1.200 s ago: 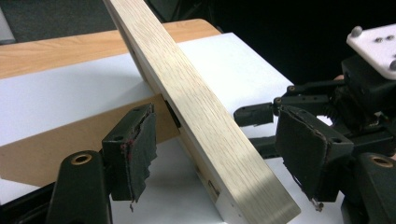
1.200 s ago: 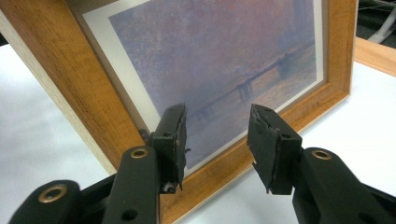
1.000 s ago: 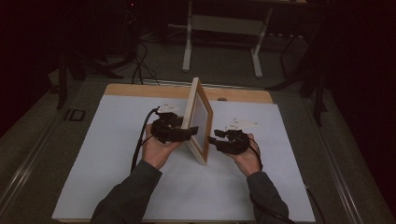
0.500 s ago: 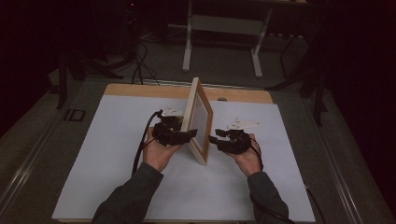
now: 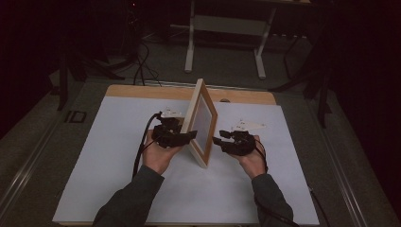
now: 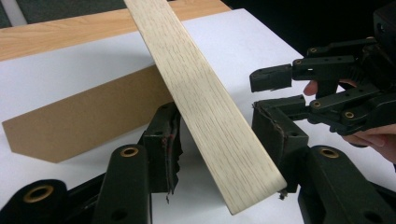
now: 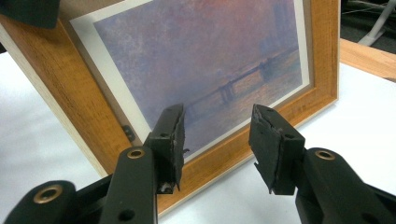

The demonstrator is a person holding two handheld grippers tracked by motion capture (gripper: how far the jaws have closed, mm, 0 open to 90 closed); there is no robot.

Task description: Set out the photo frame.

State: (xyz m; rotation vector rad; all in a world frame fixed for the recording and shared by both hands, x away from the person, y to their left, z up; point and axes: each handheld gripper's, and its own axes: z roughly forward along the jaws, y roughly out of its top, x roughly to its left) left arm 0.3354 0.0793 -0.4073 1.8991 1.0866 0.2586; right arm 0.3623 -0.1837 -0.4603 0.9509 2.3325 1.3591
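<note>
A wooden picture frame [image 5: 199,109] stands on edge in the middle of the white sheet, leaning left, with its picture [image 7: 201,60] facing right. My left gripper [image 5: 189,136] is at the frame's left side. Its jaws have just been closing, and both pads now touch the pale wood edge [image 6: 201,93] that runs between them [image 6: 217,135]. My right gripper [image 5: 217,141] hovers just off the picture side. Its jaws [image 7: 217,140] are open with nothing between them, pointing at the lower rail [image 7: 219,154]. From the left gripper view it shows across the frame [image 6: 264,91].
A brown cardboard back stand [image 6: 84,116] juts from behind the frame over the white sheet [image 5: 104,156]. The sheet covers a wooden tabletop [image 5: 142,91]. Behind the table stand metal legs [image 5: 190,52] and floor cables [image 5: 142,61].
The left gripper's jaws have drawn in around the frame's edge. Both hands and the frame stay where they were.
</note>
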